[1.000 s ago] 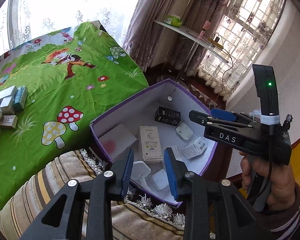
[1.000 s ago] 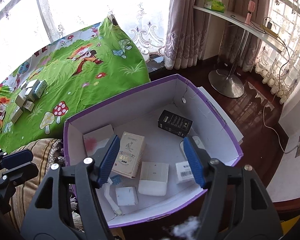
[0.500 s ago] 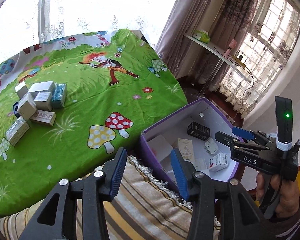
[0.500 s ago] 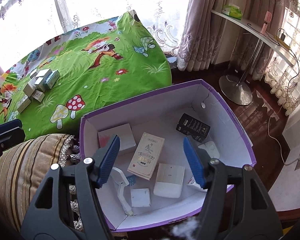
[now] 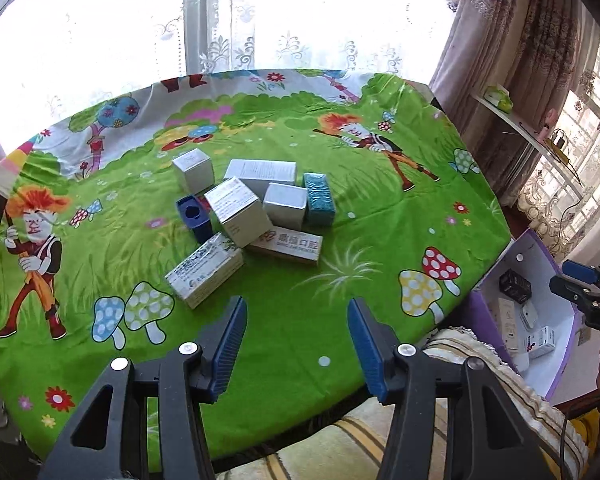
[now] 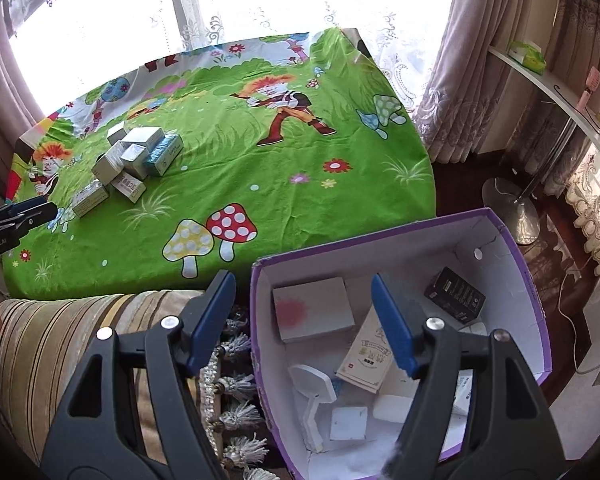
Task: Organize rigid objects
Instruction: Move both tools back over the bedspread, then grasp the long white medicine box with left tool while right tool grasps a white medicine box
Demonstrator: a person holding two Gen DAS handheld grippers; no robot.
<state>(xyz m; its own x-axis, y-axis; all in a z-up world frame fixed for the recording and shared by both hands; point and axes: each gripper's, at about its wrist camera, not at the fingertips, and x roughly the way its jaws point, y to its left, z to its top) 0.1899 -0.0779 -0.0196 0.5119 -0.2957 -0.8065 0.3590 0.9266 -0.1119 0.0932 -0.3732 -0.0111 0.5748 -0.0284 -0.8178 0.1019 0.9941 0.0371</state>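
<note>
Left gripper (image 5: 296, 340) empty, jaws opening over the green tablecloth (image 5: 340, 320); right gripper (image 6: 304, 320) empty too, opening above the purple box (image 6: 512, 236). Best to take the nearest carton (image 5: 204, 270) across its narrow sides. Open cloth ahead; beyond, the pile of boxes (image 5: 252, 204) sits tightly packed.

Window (image 5: 140, 20) backlight blown out; fisheye edges dark, warped.
</note>
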